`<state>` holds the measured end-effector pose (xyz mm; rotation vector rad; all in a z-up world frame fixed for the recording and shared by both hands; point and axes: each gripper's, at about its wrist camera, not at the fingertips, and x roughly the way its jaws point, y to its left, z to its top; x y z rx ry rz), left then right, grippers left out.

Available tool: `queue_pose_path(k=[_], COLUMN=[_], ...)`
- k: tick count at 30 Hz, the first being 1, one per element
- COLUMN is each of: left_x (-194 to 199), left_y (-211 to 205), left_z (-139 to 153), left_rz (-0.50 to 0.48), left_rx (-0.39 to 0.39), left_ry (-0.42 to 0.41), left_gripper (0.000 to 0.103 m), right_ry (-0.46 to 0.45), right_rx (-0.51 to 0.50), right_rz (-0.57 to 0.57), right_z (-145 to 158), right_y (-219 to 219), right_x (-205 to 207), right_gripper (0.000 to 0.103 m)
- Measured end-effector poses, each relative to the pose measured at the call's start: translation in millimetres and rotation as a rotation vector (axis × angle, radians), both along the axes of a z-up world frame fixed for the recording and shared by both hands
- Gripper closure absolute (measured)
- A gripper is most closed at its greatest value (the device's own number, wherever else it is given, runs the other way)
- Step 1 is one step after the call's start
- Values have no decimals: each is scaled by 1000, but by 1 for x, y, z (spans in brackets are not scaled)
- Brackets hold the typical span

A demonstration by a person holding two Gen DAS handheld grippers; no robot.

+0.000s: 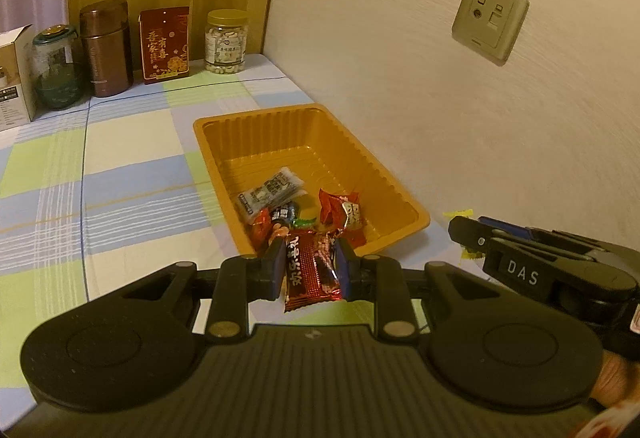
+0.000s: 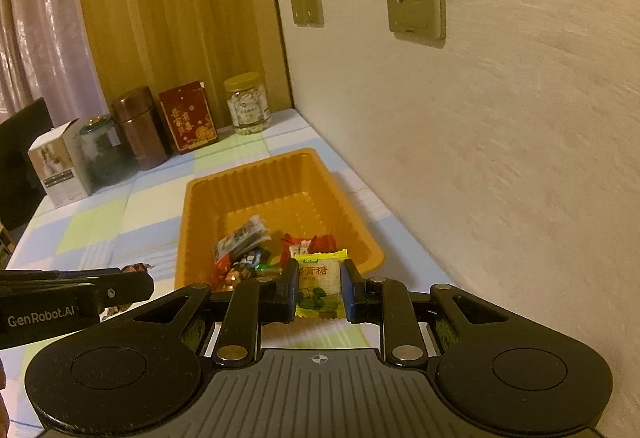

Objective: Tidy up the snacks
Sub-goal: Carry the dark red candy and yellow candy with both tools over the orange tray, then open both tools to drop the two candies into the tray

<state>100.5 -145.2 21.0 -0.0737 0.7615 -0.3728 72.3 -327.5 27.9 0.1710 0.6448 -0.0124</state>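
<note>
An orange plastic tray lies on the checked tablecloth beside the wall, with several wrapped snacks piled at its near end. My left gripper is shut on a dark red snack packet and hovers just short of the tray's near rim. My right gripper is shut on a yellow-green candy packet, also at the tray's near edge. Each gripper shows in the other's view: the right one at the right, the left one at the left, with the red wrapper poking out.
Along the far edge stand a nut jar, a red box, a brown canister, a glass jar and a white carton. The wall with sockets runs close along the tray's right side.
</note>
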Motion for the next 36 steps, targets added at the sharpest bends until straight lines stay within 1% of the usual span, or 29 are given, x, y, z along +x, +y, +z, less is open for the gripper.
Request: queue_pose_path(k=[8, 17, 26, 30, 36], left_x=[18, 45, 82, 101, 128], left_y=[-5, -10, -11, -16, -19], left_z=[-4, -13, -22, -22, -24], left_rz=[-2, -5, -1, -11, -6], left_rx=[-8, -7, 2, 25, 30], left_ry=[4, 13, 17, 2, 2], left_gripper=[80, 80, 80, 80, 80], right_ry=[-7, -5, 24, 33, 51], right_rx=[-13, -22, -1, -6, -13], right_rz=[15, 40, 76, 99, 114], right_z=[1, -1, -10, -13, -19], right_y=[-3, -4, -4, -2, -1], right_x=[21, 55, 91, 107, 129], right_gripper=[81, 80, 80, 80, 80])
